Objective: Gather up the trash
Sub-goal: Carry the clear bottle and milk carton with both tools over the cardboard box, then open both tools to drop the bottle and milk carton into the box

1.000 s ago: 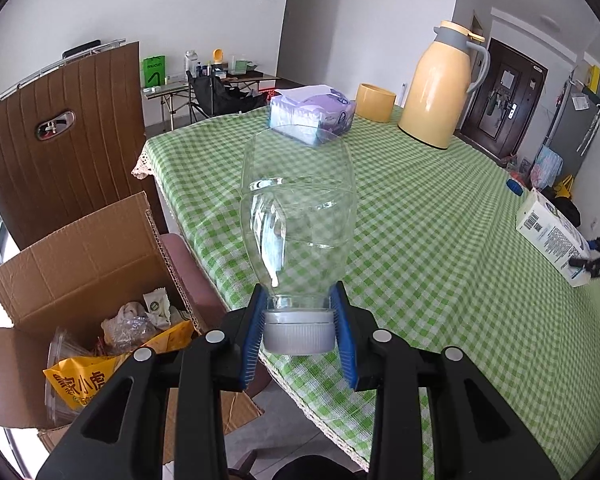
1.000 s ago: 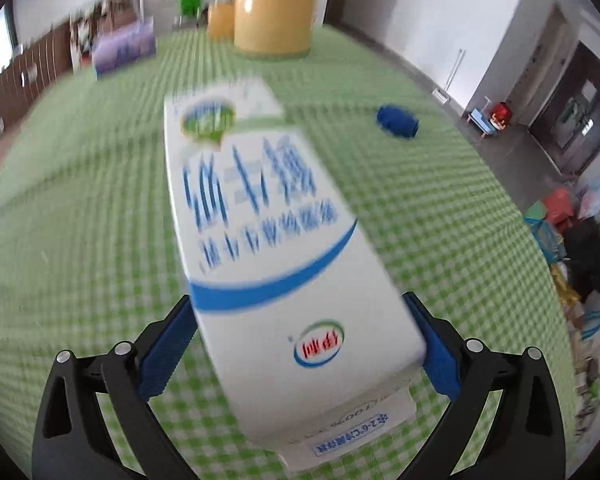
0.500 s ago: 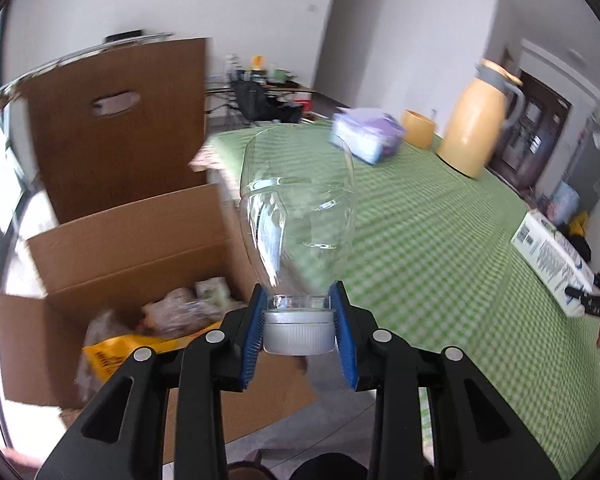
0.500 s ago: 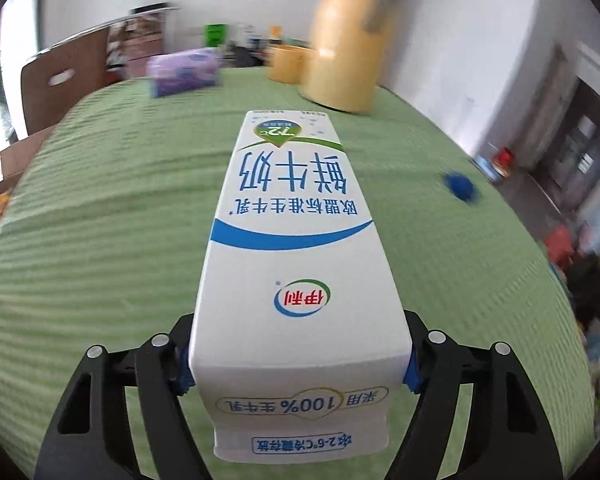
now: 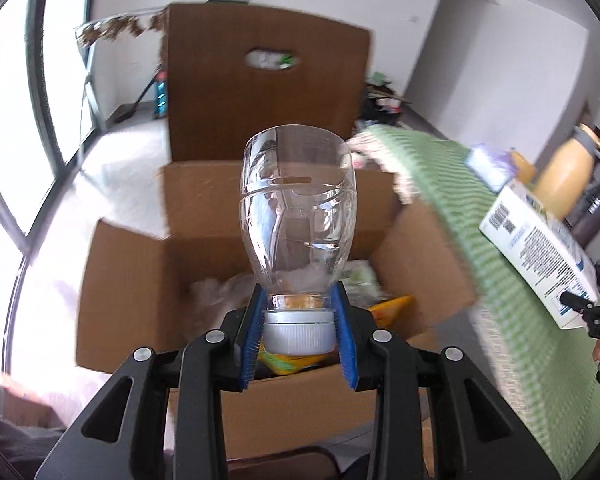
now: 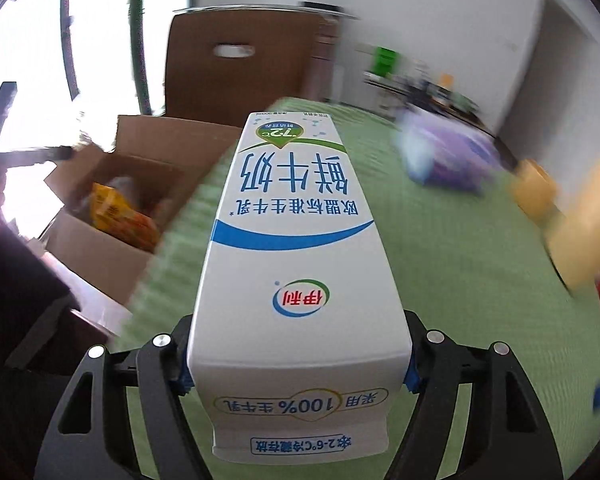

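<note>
clear plastic bottle is pinched by its grey cap between the blue pads of the left gripper, and it hangs in front of the open cardboard box, which already has wrappers inside. the right gripper presses its pads on both sides of a white milk carton, over the green checked tablecloth, with the box down to the left beside the table edge.

i think the main risk is on the bottle: the grip is only on the small cap, so the long body can swing or slip if the hand tilts fast, and it may hit the box flap and fall on the floor. the carton is wide and smooth, and the pads reach only its lower part, so it can slide out before it is above the box. both hands go to the same opening, so they can bump together there. a release too early, over the table edge, drops the trash outside the box.
</note>
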{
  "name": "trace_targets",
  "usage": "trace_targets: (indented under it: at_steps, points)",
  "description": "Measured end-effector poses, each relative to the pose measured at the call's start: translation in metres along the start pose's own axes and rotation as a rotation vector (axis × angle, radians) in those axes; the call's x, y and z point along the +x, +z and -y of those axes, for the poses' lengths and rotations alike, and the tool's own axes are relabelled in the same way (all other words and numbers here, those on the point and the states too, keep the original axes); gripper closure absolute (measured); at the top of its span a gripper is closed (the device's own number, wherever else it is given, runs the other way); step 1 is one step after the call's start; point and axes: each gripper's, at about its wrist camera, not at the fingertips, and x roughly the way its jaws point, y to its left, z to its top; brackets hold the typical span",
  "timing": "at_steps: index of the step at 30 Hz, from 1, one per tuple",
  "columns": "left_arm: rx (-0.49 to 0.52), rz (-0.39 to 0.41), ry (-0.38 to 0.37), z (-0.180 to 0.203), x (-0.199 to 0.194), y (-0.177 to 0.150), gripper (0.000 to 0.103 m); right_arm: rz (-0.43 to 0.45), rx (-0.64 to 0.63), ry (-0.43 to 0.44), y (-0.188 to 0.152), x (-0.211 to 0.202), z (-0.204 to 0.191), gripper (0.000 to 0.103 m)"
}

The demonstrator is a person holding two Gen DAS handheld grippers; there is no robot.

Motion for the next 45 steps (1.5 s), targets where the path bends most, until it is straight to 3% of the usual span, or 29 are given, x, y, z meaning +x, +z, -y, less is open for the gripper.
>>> trace_targets:
  at_steps: [6,11,16,20,24,31,35,38,40,41,43,44,45]
  points:
    - [-0.05,-0.084,0.056,-0.041,0.027,-0.013,0.073,0.026,-0.152,0.124,0.068,0.037,-0.069,0.033]
    - [-0.058,-0.104,0.065,-0.059,0.037,-0.009,0.073,-0.036,-0.311,0.226,0.107,0.079,-0.129,0.032]
    - [-0.083,-0.119,0.079,-0.069,0.043,-0.003,0.072,-0.12,-0.473,0.267,0.117,0.117,-0.175,0.032]
    - [-0.1,-0.143,0.104,-0.079,0.046,-0.008,0.073,-0.156,-0.494,0.288,0.12,0.137,-0.178,0.03]
    - [-0.101,-0.146,0.099,-0.078,0.05,-0.005,0.073,-0.167,-0.493,0.145,0.124,0.152,-0.169,0.017]
    - [-0.1,-0.118,0.066,-0.077,0.052,0.0,0.072,-0.131,-0.518,0.004,0.123,0.149,-0.161,0.016]
    - [-0.128,-0.184,0.067,-0.08,0.071,-0.002,0.072,-0.063,-0.477,-0.043,0.133,0.138,-0.151,0.016]
    - [-0.095,-0.195,0.041,-0.071,0.077,-0.001,0.072,-0.024,-0.471,-0.043,0.136,0.126,-0.148,0.016]
    - [-0.071,-0.193,0.014,-0.065,0.079,0.001,0.058,-0.027,-0.481,-0.029,0.134,0.124,-0.148,0.016]
    - [-0.066,-0.193,0.021,-0.064,0.079,0.002,0.043,-0.036,-0.485,-0.01,0.132,0.124,-0.148,0.016]
    - [-0.062,-0.175,0.019,-0.067,0.075,0.003,0.042,-0.054,-0.478,0.041,0.129,0.122,-0.151,0.016]
    - [-0.062,-0.17,0.005,-0.068,0.073,0.004,0.038,-0.064,-0.462,0.11,0.127,0.119,-0.149,0.024]
    - [-0.07,-0.162,0.006,-0.071,0.07,0.005,0.032,-0.071,-0.46,0.146,0.126,0.118,-0.148,0.039]
